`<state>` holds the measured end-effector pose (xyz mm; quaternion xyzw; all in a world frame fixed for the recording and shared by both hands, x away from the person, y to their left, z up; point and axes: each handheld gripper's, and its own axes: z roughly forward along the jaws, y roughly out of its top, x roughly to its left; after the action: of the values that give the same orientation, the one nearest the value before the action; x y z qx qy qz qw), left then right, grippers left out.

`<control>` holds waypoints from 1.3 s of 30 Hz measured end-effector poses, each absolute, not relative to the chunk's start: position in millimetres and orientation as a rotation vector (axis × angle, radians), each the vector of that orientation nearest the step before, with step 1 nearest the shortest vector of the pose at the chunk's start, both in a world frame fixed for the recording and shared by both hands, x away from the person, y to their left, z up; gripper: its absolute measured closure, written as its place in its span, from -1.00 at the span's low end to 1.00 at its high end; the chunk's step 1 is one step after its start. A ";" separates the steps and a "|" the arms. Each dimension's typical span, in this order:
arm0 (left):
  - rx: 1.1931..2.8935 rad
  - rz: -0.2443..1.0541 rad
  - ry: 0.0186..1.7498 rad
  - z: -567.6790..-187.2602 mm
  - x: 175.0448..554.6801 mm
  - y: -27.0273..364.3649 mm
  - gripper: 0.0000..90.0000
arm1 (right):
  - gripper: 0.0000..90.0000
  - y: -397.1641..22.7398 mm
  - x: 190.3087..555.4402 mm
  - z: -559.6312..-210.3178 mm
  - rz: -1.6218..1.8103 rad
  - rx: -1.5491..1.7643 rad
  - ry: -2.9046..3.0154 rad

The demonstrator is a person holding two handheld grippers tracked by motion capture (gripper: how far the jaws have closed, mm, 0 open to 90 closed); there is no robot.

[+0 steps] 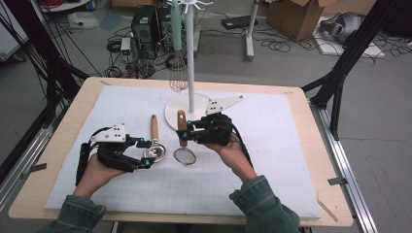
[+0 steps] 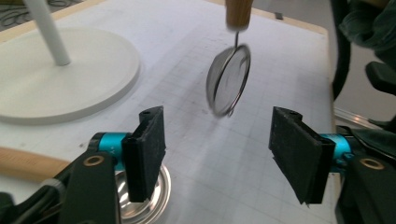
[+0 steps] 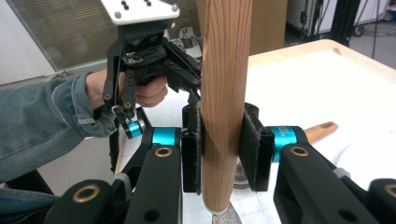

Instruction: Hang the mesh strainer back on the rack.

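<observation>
A small mesh strainer (image 1: 185, 156) with a wooden handle (image 3: 224, 70) hangs upright over the white mat, mesh end down. My right gripper (image 1: 186, 132) is shut on that handle; both pads press its sides in the right gripper view (image 3: 226, 149). A second utensil with a wooden handle (image 1: 154, 127) and a shiny metal bowl (image 2: 149, 200) lies flat on the mat. My left gripper (image 1: 144, 153) is open just left of that bowl, its jaws standing wide with nothing between them (image 2: 224, 149). Beyond those jaws hangs the mesh strainer (image 2: 229, 81).
A white stand with a round base (image 1: 170, 116) and a pole (image 1: 190, 73) rises at the back of the mat; a whisk (image 1: 178, 77) hangs from it. The white mat (image 1: 282, 160) covers most of the wooden table (image 1: 325, 160). Cables and boxes lie on the floor behind.
</observation>
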<state>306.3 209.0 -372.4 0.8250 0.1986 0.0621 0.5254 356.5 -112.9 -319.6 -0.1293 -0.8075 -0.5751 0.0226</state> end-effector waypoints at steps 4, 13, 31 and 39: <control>1.968 0.178 0.507 -374.3 304.3 215.8 -0.27 | 0.61 -122.9 365.2 -308.1 -1.780 -0.410 -2.506; 1.966 0.199 0.565 -384.5 304.0 228.9 -0.36 | 0.61 -136.7 383.4 -288.3 -1.789 -0.437 -2.500; 1.971 0.241 0.621 -389.8 303.4 243.2 -0.56 | 0.61 -138.3 415.0 -235.3 -1.766 -0.393 -2.563; 1.969 0.240 0.633 -391.1 304.0 246.7 -0.62 | 0.61 -136.6 431.5 -214.3 -1.787 -0.362 -2.543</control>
<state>304.0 246.7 -391.1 0.8160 0.2622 0.0996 0.5054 431.5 -136.6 -214.3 -0.1156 -0.8127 -0.5710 0.0065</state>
